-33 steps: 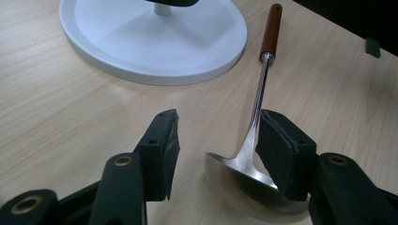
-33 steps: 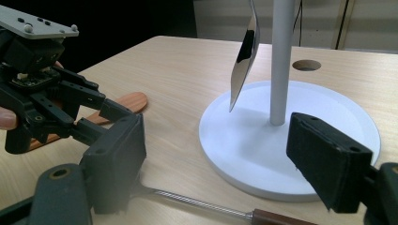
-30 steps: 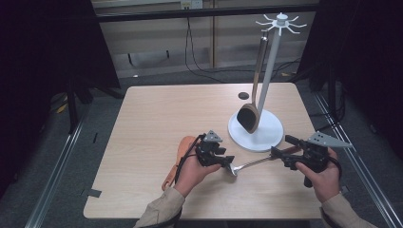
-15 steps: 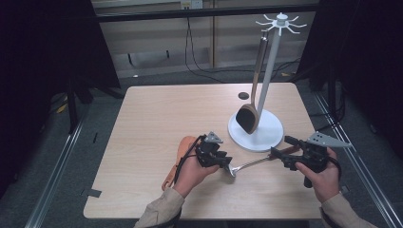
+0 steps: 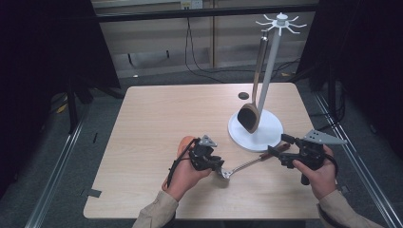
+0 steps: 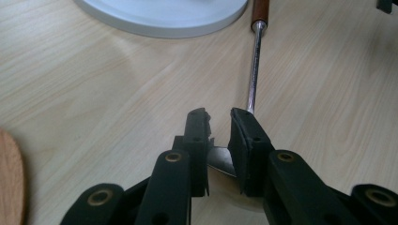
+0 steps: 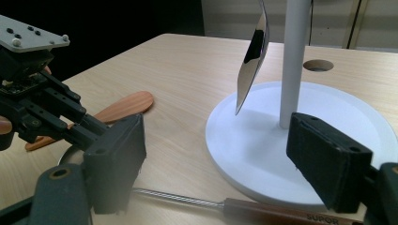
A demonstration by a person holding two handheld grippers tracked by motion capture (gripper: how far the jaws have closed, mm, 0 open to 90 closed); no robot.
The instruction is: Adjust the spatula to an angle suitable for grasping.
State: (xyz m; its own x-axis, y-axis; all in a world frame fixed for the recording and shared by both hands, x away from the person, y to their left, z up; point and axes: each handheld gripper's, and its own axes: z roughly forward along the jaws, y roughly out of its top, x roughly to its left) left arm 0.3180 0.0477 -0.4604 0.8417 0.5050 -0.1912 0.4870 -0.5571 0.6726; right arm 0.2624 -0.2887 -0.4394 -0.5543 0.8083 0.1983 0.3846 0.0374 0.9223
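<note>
Two hand-held grippers are working a metal ladle (image 5: 247, 165) lying on the desk (image 5: 157, 118) just beside the white base of a utensil stand (image 5: 256, 130). The left gripper (image 6: 219, 123) has just been closing its jaws, now narrowly parted around the ladle's bowl end. The right gripper (image 5: 280, 153) is holding its jaws spread wide over the wooden handle (image 7: 291, 212), not pinching it. A sound next move, by judgement: settling the left grip squarely before lifting.
</note>
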